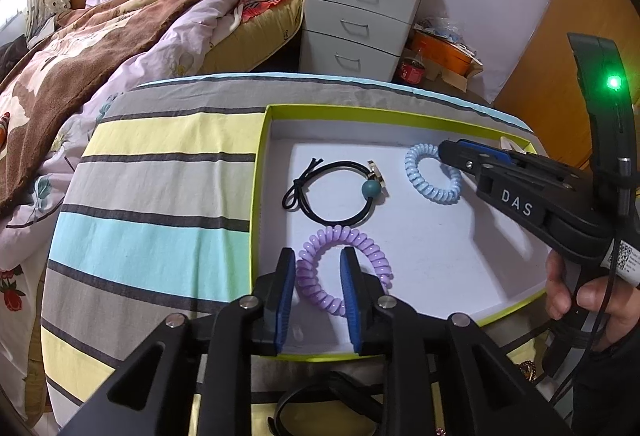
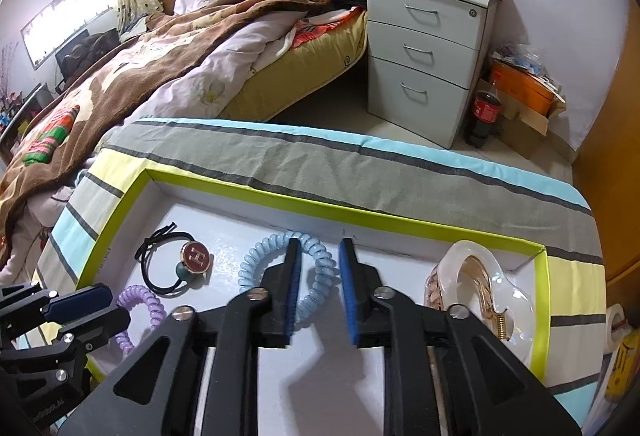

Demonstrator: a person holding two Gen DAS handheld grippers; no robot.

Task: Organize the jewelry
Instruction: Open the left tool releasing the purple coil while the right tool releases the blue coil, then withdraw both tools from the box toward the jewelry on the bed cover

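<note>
A: What is seen inside the shallow white cardboard tray with the lime-green rim (image 1: 266, 156)?

B: Three hair ties are laid on its floor. A lilac spiral plastic coil tie (image 1: 320, 236) is found near the front left, a pale blue spiral coil tie (image 1: 416, 172) farther back and to the right, and a black elastic cord tie with a teal bead and a round metal charm (image 1: 352, 188) between them, toward the left. A clear plastic claw clip with gold-toned teeth (image 2: 480, 276) is seen at the far right of the tray.

A: How are the grippers held?

B: The left gripper (image 1: 318, 270) is held with its jaws parted, one side of the lilac coil being straddled; no squeeze is shown. The right gripper (image 2: 319, 260) is likewise spread, with the right side of the blue coil lying between its pads, not pinched.

A: How is the coil expected to handle?

B: It is judged light, springy and rather slick. It is best taken across a single strand of the ring, so that it is not stretched or flicked away. The clip is judged stiff and brittle.
</note>
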